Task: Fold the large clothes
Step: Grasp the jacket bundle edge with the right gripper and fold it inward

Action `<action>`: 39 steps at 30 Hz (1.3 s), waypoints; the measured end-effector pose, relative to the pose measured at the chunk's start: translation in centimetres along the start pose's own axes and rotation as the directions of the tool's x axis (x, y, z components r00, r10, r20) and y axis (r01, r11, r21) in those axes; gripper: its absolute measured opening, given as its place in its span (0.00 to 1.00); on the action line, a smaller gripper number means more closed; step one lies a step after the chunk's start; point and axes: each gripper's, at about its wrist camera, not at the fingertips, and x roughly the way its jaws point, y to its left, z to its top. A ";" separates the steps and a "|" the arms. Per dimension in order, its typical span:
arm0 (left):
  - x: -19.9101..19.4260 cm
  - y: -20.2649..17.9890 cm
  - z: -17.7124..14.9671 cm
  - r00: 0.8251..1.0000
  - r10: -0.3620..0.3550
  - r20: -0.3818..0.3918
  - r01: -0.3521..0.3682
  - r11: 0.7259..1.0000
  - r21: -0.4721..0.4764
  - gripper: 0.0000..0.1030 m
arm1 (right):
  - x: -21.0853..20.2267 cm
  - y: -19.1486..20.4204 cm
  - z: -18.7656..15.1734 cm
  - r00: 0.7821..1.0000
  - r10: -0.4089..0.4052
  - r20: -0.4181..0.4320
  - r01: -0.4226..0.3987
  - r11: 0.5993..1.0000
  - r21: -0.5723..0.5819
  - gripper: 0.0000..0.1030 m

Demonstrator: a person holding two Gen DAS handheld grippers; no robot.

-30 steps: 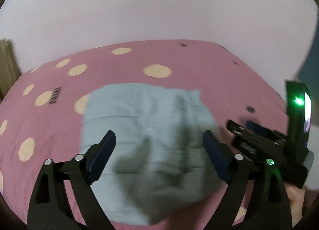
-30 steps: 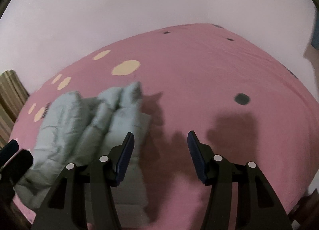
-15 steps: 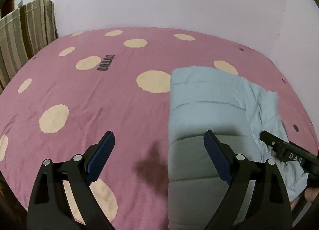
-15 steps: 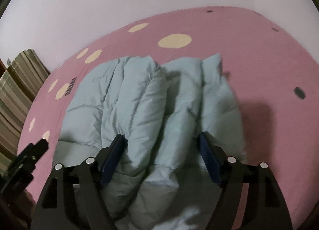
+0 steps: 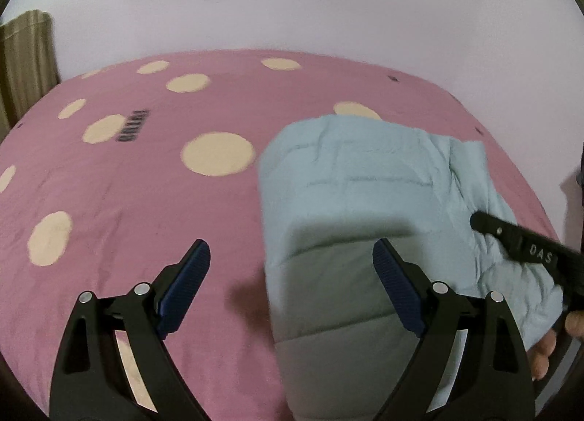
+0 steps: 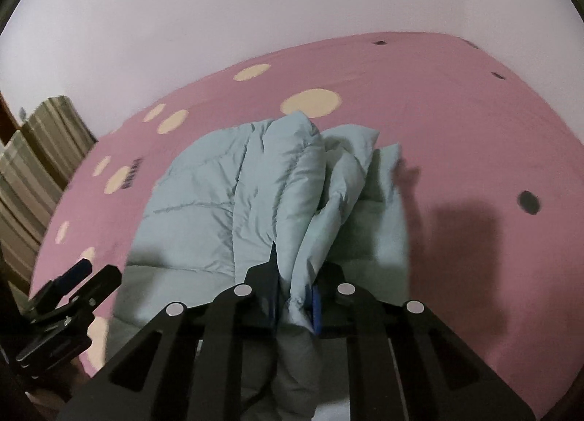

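Note:
A pale blue quilted jacket (image 5: 365, 180) lies bunched on the pink dotted bed (image 5: 127, 202). My left gripper (image 5: 290, 249) hangs open just above the jacket's left edge, its right finger over the cloth and its left finger over bare sheet, nothing between the pads. In the right wrist view, my right gripper (image 6: 295, 297) is closing its jaws on a raised fold of the jacket (image 6: 237, 202), and the pads pinch the cloth. One finger of the right gripper (image 5: 511, 242) shows over the jacket's right side in the left wrist view.
The pink sheet (image 6: 474, 129) spreads wide to the right and far side. A striped curtain (image 6: 33, 172) hangs at the left, and a plain wall stands behind the bed. The person's hand (image 5: 547, 348) shows at the lower right. My left gripper (image 6: 87, 278) appears at the lower left.
The right gripper's jaws went from wide apart over the jacket to pinched on a fold of it. The left gripper sank a little nearer the jacket's left edge, still open.

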 end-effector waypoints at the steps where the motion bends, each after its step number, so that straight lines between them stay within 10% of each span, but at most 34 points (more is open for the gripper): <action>1: 0.8 -0.6 -0.2 1.000 0.003 -0.014 -0.003 1.000 0.015 0.88 | 0.4 -0.7 -0.1 1.000 0.001 -0.016 -0.001 1.000 0.009 0.13; 17: 6.8 -3.3 -2.5 0.993 0.043 -0.112 -0.034 0.996 0.084 0.90 | 5.6 -4.6 -2.5 0.996 -0.011 -0.086 0.015 0.999 0.043 0.22; 30: 0.0 -1.9 -1.3 0.999 0.039 0.008 -0.040 0.999 0.023 0.89 | -4.8 0.4 -2.4 0.992 -0.047 0.114 0.055 0.996 -0.063 0.25; 39: 2.7 -1.6 -3.3 0.995 0.050 -0.086 -0.049 0.999 0.015 0.89 | -1.1 -0.5 -6.0 0.998 -0.070 -0.010 0.069 0.995 -0.073 0.25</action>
